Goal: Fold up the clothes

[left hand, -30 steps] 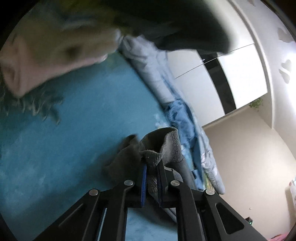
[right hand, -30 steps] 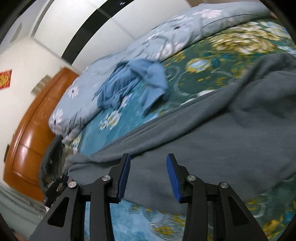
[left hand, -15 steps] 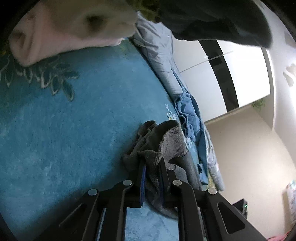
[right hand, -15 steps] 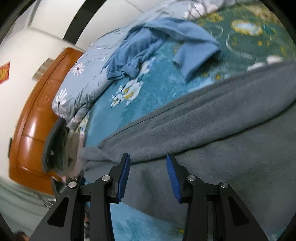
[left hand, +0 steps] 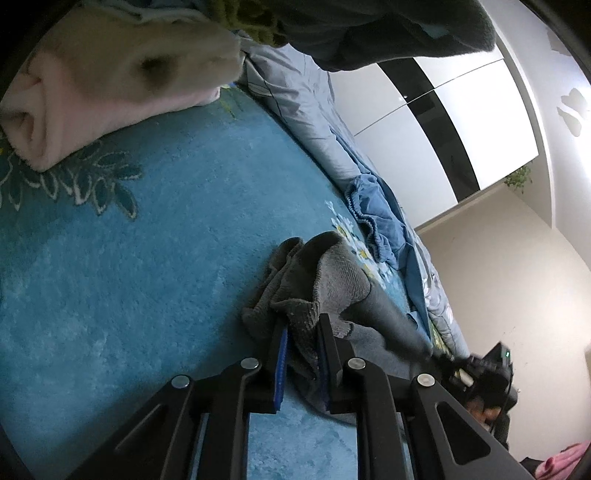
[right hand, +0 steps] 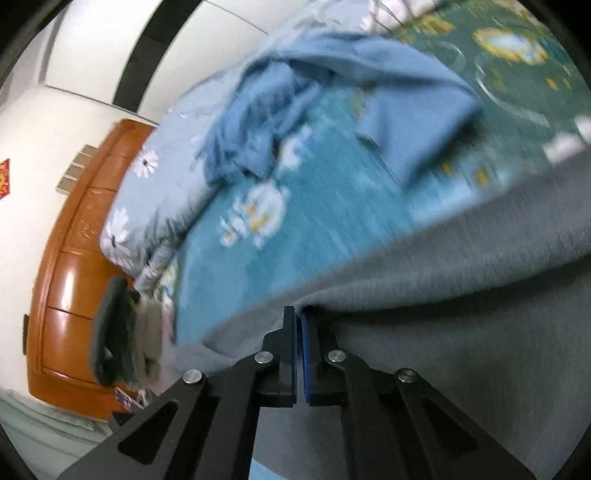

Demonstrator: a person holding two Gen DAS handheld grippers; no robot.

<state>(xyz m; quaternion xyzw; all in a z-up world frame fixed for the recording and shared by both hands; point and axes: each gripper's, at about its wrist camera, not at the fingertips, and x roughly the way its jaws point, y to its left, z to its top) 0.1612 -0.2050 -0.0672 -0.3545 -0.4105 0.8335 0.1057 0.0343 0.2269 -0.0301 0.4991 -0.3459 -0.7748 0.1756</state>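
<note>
A grey fleece garment (right hand: 461,314) lies spread on the teal floral bed cover (right hand: 295,229). My left gripper (left hand: 301,325) is shut on a bunched end of the grey garment (left hand: 332,280), held just above the bed cover (left hand: 147,258). My right gripper (right hand: 298,317) is shut on the grey garment's folded upper edge, jaws nearly together. The right gripper also shows in the left wrist view (left hand: 480,373) at the garment's far end, blurred.
Folded pink and cream clothes (left hand: 110,85) are stacked on the bed, with a dark garment (left hand: 369,29) above. A crumpled blue garment (right hand: 295,107) lies by a pale floral duvet (right hand: 147,184). An orange wooden headboard (right hand: 70,277) and white wardrobe doors (left hand: 461,122) stand beyond.
My right gripper moved forward to the grey garment's folded edge and closed on it. My left gripper kept its hold on the garment's end and dropped closer to the bed.
</note>
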